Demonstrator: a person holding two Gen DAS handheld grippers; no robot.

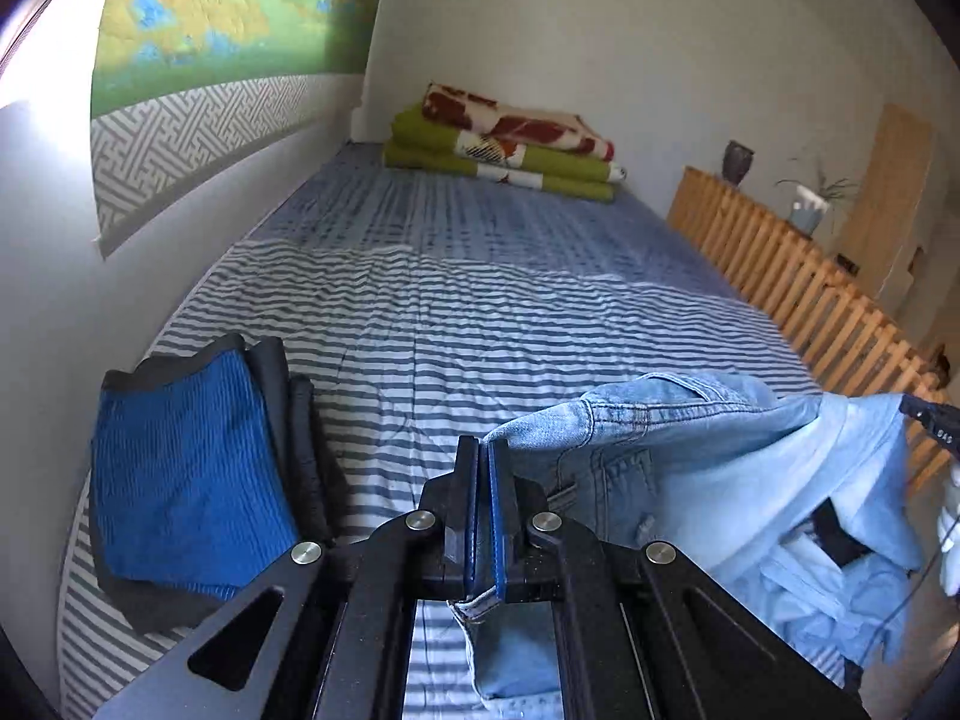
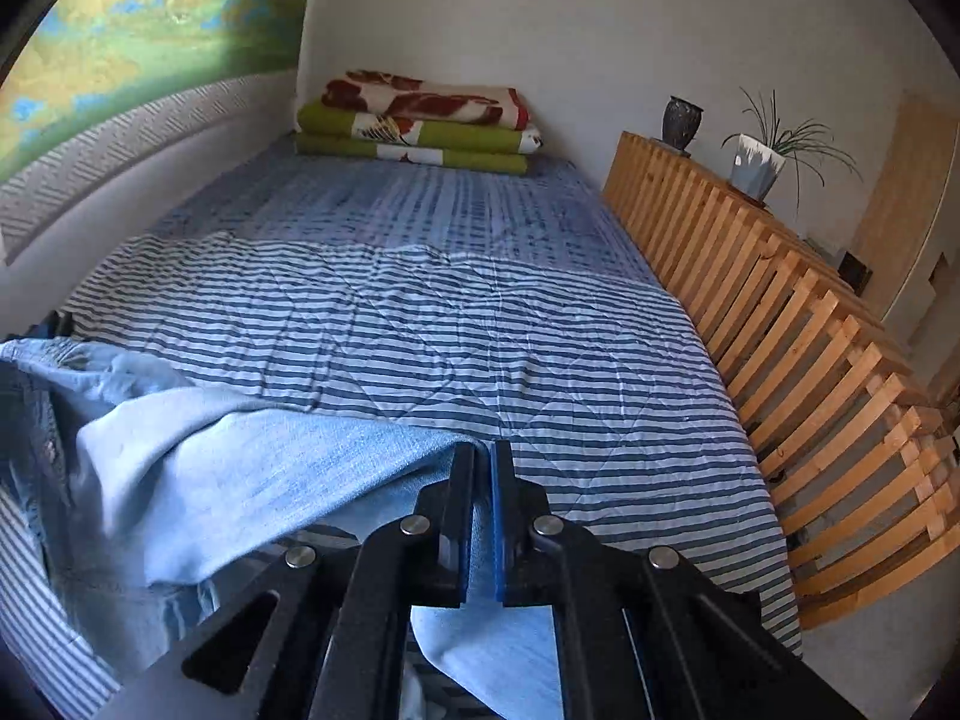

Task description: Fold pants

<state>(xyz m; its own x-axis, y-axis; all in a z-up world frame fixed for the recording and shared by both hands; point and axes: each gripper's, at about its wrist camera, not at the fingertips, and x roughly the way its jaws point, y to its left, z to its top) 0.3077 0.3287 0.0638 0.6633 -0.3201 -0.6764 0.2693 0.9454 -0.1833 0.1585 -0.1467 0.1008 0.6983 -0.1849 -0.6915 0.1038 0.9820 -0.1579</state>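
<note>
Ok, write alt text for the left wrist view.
The left gripper is shut on the edge of light blue jeans, lifted above a striped bed. A folded blue and black garment lies at left; folded blankets sit at the far end.

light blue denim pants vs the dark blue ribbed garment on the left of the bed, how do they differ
The light blue denim pants are unfolded, bunched and lifted off the striped bed cover, clamped by the left gripper and the right gripper. The dark blue ribbed garment is folded flat, lies on the cover near the wall, and no gripper touches it. The pants are pale, washed denim; the garment is deep blue with black edging. Both are blue clothing at the near end of the bed.
</note>
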